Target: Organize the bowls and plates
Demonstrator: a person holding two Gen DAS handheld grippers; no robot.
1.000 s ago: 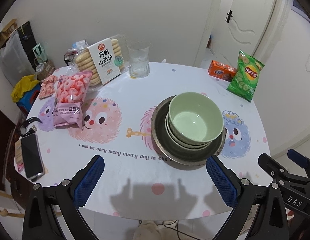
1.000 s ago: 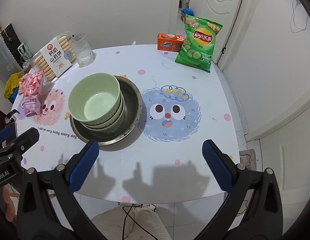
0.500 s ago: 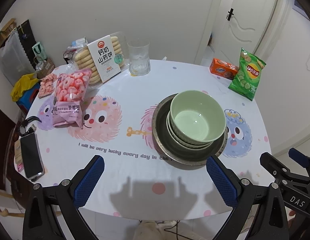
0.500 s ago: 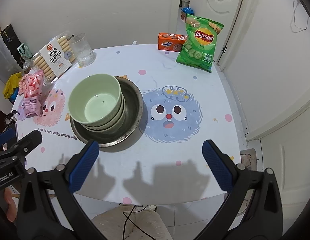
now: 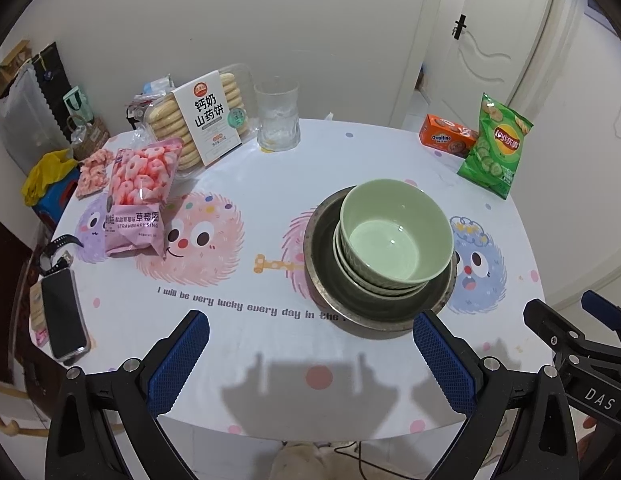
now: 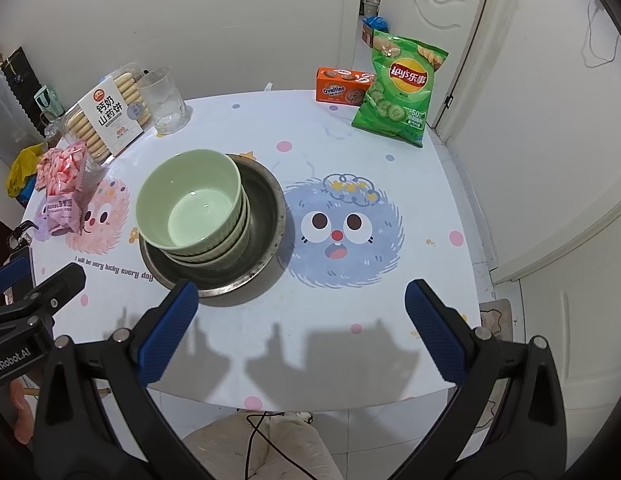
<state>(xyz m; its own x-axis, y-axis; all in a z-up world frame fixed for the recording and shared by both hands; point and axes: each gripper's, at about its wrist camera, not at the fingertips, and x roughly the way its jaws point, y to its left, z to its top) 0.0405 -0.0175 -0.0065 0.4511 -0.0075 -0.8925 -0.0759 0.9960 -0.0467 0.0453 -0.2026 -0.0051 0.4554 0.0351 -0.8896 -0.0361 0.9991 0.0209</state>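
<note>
- Left gripper (image 5: 310, 340): spread wide, nothing between the blue pads (image 5: 178, 364), poised above the near edge of the table (image 5: 270, 400); right pad close over the metal plate's near rim, contact not clear.
- Right gripper (image 6: 301, 320): likewise spread wide and empty, above the near table edge; left pad close to the plate's front rim.
- Stack of green bowls (image 5: 394, 236): nested together, sitting inside a dull metal plate (image 5: 322, 276) near the table's middle, pushed toward the plate's side rather than centred.
- Green crisp bag (image 6: 400, 92): "Lay's" logo with Chinese characters, cucumber slices pictured, standing at the far right of the table.
- Orange box (image 6: 342, 85) just beside it: "Ovaltine".
- Biscuit tray (image 5: 202, 120) with a white sleeve in large Chinese characters, far left, next to a clear glass (image 5: 277, 116).
- Pink snack bag (image 5: 140, 196): "STRAWBERRY", then a word that looks like "SING".
- Tablecloth print: "I will be very lucky every day in the", the rest hidden by the plate.
- On the gripper bodies: "DAS" and "...enRobot.AI".
- Dark phone (image 5: 64, 314) lying at the left table edge.
</note>
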